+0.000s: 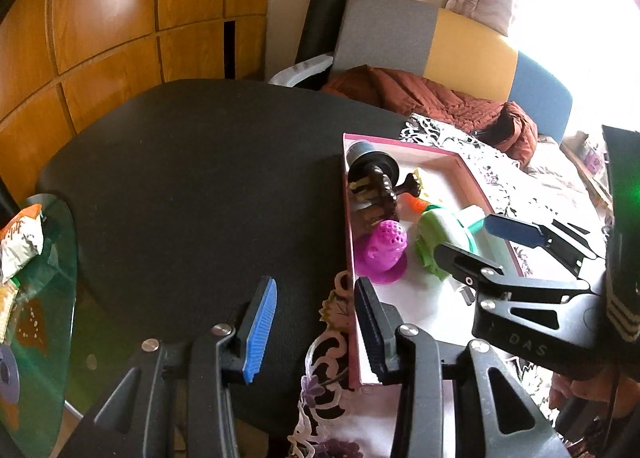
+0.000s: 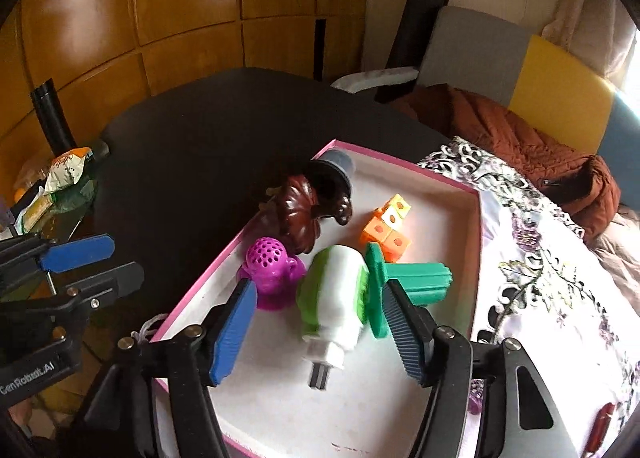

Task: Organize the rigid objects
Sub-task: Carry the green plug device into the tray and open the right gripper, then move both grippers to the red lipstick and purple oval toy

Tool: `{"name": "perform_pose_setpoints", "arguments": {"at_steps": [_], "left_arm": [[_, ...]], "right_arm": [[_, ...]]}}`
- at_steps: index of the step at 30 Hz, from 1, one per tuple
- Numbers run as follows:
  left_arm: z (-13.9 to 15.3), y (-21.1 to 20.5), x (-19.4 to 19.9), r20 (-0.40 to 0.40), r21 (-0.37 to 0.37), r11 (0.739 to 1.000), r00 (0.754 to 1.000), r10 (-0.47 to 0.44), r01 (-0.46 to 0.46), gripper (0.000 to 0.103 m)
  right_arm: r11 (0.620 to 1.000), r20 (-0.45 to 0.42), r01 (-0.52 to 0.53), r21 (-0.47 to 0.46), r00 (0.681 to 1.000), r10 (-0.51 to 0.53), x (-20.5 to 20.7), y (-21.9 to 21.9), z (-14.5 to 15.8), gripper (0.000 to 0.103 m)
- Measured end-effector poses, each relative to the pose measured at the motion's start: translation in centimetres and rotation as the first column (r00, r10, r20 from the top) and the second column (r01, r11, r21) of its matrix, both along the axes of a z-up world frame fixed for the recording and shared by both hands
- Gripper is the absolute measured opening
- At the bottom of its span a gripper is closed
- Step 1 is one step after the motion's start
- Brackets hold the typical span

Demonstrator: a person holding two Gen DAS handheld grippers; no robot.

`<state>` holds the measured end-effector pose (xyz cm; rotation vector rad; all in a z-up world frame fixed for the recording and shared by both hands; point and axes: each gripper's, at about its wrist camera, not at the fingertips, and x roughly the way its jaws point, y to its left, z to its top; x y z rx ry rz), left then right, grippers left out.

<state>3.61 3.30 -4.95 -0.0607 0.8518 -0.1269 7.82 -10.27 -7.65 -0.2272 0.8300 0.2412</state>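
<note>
A white box with a pink rim (image 2: 200,282) (image 1: 347,218) holds several toys: a green-and-white piece (image 2: 332,298) (image 1: 430,234) on its side, a teal flanged peg (image 2: 416,278) against it, a purple perforated toy (image 2: 270,270) (image 1: 386,244), a dark brown ornate figure (image 2: 300,214) (image 1: 372,194) and orange-yellow cubes (image 2: 388,226). My right gripper (image 2: 322,294) (image 1: 464,238) is open and straddles the green-and-white piece, its pads clear of that piece. My left gripper (image 1: 316,290) (image 2: 126,258) is open and empty, over the box's near left rim.
The box rests on a floral cloth (image 2: 540,258) at the edge of a black table (image 1: 200,178). A glass side table (image 1: 60,258) with snack packets (image 1: 20,238) stands at the left. Behind is a sofa with a brown jacket (image 2: 520,138).
</note>
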Motion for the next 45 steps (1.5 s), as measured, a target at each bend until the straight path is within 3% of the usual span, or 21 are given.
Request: {"name": "perform_pose_setpoints", "arguments": {"at_steps": [17, 29, 38, 42, 45], "left_arm": [[1.2, -1.8, -1.2, 0.037, 0.035, 0.997, 0.997, -0.066, 0.064, 0.04], [1.4, -3.6, -1.6, 0.043, 0.061, 0.991, 0.991, -0.126, 0.123, 0.04], [1.8, -5.7, -2.0, 0.052, 0.084, 0.979, 0.98, -0.193, 0.188, 0.04], [2.0, -7.1, -2.2, 0.054, 0.096, 0.969, 0.971, -0.232, 0.226, 0.04], [2.1, -8.3, -2.4, 0.053, 0.106, 0.961, 0.963, -0.264, 0.257, 0.04]], "right_arm": [[0.989, 0.123, 0.145, 0.022, 0.982, -0.147, -4.1, -6.5, 3.8, 0.08], [0.941, 0.148, 0.334, 0.054, 0.929, -0.339, -6.2, -14.9, 5.3, 0.083], [0.867, 0.18, 0.493, 0.07, 0.849, -0.497, -8.5, -22.5, 7.4, 0.09], [0.804, 0.19, 0.588, 0.09, 0.782, -0.593, -9.8, -27.0, 8.0, 0.091], [0.727, 0.202, 0.676, 0.119, 0.701, -0.684, -11.2, -30.9, 8.2, 0.093]]}}
